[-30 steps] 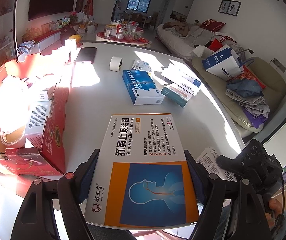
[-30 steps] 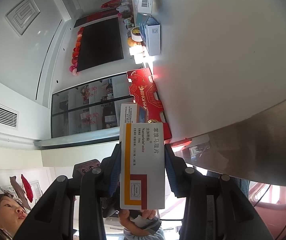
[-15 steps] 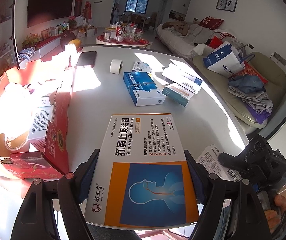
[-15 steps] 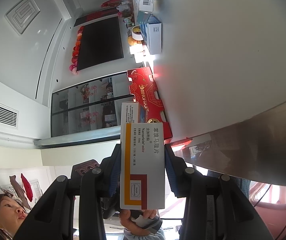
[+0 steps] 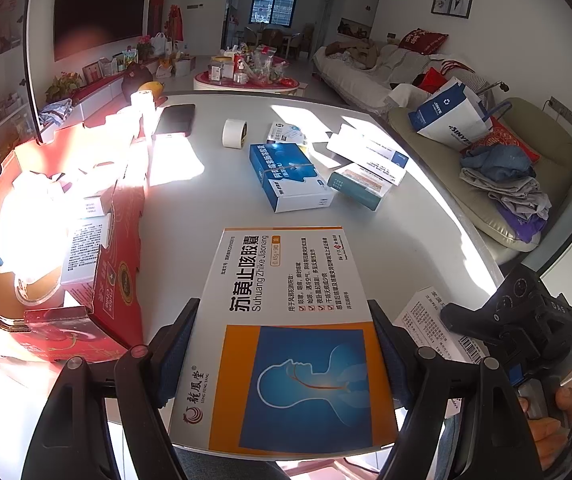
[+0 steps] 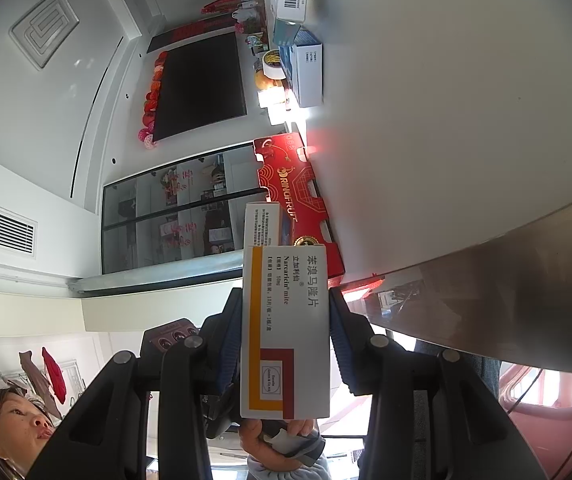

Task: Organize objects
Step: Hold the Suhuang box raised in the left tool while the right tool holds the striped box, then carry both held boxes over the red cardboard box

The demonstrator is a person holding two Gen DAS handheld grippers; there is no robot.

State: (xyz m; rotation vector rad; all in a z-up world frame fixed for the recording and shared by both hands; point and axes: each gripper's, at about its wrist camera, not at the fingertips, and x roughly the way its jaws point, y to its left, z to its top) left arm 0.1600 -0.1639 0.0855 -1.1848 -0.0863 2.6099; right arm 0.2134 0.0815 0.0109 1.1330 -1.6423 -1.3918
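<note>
Sunlit lounge (white walls), sofa

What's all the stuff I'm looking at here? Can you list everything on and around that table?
Large medicine box: one, white, orange and blue, clamped in the left gripper.
Narrow medicine box: one, white with orange and dark red, clamped in the right gripper.
Red carton: one, open, at the table's left edge, small white boxes inside.
Blue medicine box: one, blue and white, mid-table.
Other flat boxes: about three, white and teal, right of the blue one.
Tape roll: one, white, far side.
Phone: one, dark, far left.
Table: one, white.
Sofa: one, pale, beyond the table.
Left gripper: black, shut on the large box.
Right gripper: black, shut on the narrow box.
</note>
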